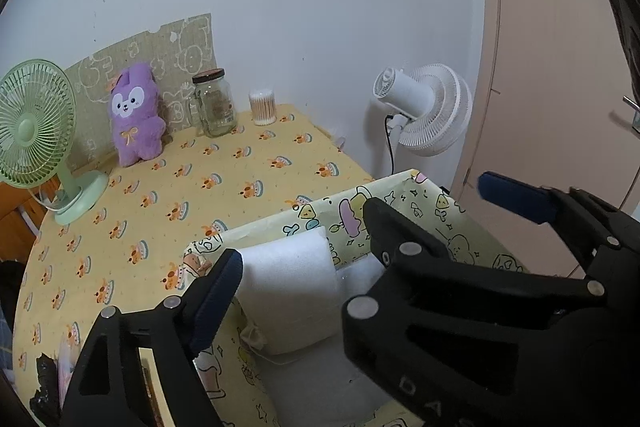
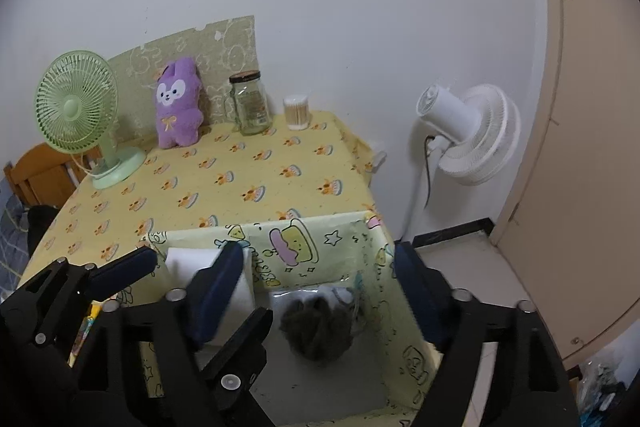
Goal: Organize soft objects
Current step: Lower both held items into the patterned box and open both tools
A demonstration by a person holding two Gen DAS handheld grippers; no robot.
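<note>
Both grippers point(image 2: 316, 283) agape, empty, over box point(image 2: 340, 227)

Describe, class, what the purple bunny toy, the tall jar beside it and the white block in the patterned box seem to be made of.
Purple bunny toy: plush fabric, its surface fuzzy and matte.
Jar: clear glass, probably, since the backdrop shows through; the dark lid's material is unclear.
White block: likely soft foam, matte with rounded edges, standing in the patterned box.

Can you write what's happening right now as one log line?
left tool: open | right tool: open | white foam and grey fluffy thing: in yellow bin
</note>
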